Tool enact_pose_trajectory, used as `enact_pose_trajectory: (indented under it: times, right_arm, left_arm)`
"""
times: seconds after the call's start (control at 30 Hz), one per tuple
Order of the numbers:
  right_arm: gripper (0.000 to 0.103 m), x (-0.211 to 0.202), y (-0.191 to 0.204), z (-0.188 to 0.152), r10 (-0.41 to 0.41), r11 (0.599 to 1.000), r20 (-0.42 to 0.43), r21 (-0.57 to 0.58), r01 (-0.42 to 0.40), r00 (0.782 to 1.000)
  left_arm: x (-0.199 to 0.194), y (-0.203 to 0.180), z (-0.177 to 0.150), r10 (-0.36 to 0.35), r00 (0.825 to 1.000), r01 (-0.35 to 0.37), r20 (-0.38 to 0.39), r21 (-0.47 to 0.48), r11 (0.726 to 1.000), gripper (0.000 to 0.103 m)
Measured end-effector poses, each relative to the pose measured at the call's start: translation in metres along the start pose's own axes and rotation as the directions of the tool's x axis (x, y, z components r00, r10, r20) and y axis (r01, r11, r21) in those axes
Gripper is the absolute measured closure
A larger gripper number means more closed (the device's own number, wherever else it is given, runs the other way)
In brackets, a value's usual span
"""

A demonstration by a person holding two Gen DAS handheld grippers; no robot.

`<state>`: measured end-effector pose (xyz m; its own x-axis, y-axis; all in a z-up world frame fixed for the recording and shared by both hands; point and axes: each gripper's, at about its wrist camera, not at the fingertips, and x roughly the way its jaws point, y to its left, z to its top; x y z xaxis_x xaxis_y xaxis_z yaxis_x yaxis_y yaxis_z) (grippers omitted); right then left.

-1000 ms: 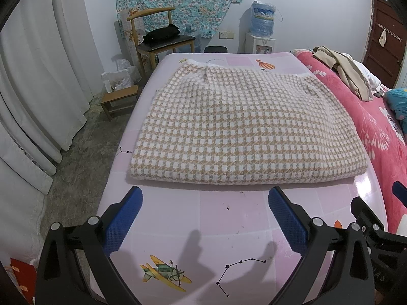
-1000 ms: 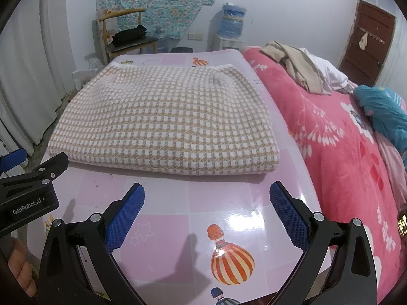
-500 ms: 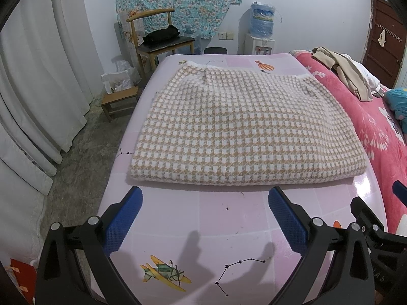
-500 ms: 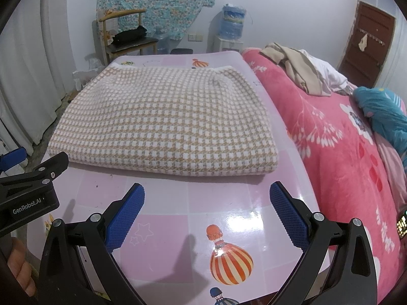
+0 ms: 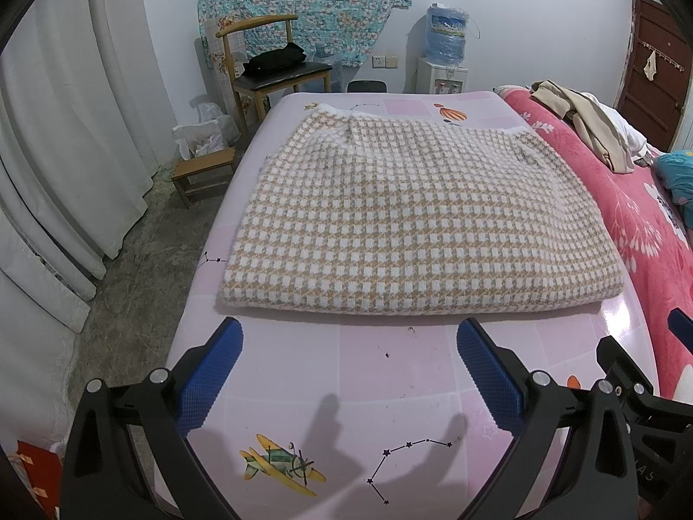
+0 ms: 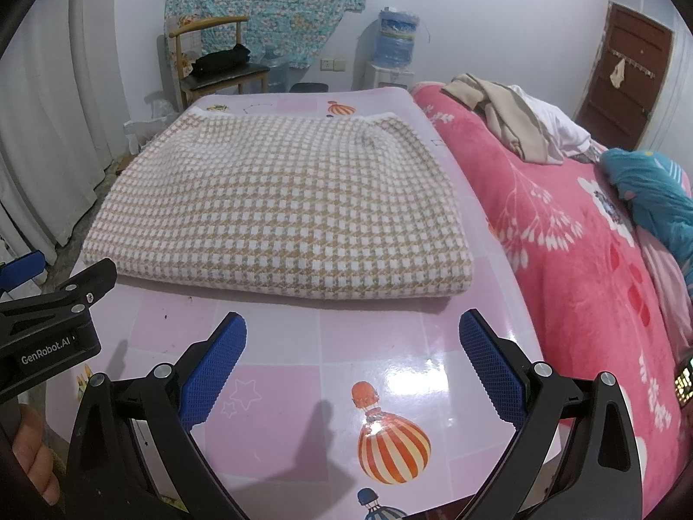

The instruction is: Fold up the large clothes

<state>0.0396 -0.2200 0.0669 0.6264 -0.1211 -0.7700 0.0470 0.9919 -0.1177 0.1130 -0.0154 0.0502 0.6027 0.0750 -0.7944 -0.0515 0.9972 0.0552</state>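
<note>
Both pairs of blue fingers (image 5: 211, 375) are spread wide and hold nothing — we see the left gripper (image 5: 348, 336) and the right gripper (image 6: 353, 329) hanging just above the near strip of the pink table (image 5: 390, 372), short of the cloth and not touching it. Task item is the houndstooth garment (image 5: 411, 225), tan and white, lying flat and already doubled over in the middle of the table, its thick rounded fold edge toward us and its white-trimmed edge at the far end. Long axis runs left to right along that near edge; the piece narrows a little toward the far side. We judge it soft, thick and fairly heavy for cloth — a fuzzy knit or fleece that will sag and drag, not slip, and nothing fragile about it. Best hold, we think, is at the two near corners, left gripper at the near-left corner, right gripper at the near-right corner by the pink blanket (image 6: 576, 238), pinching all layers so the stack does not come apart. Another fold looks possible, but we cannot tell if it is wanted. Loose beige clothes (image 6: 506, 121) lie far right on the blanket.
</note>
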Motion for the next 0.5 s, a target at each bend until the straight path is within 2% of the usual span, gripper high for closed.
enact_pose_trajectory:
  times: [0.5]
  right_arm:
    - [0.008,-0.0019,0.0007,0.0004,-0.002,1.0,-0.003,0.0,0.002,1.0]
  left_arm:
    - [0.0001,0.0006,-0.0004,0.001,1.0,-0.001,0.0,0.0,1.0,0.006]
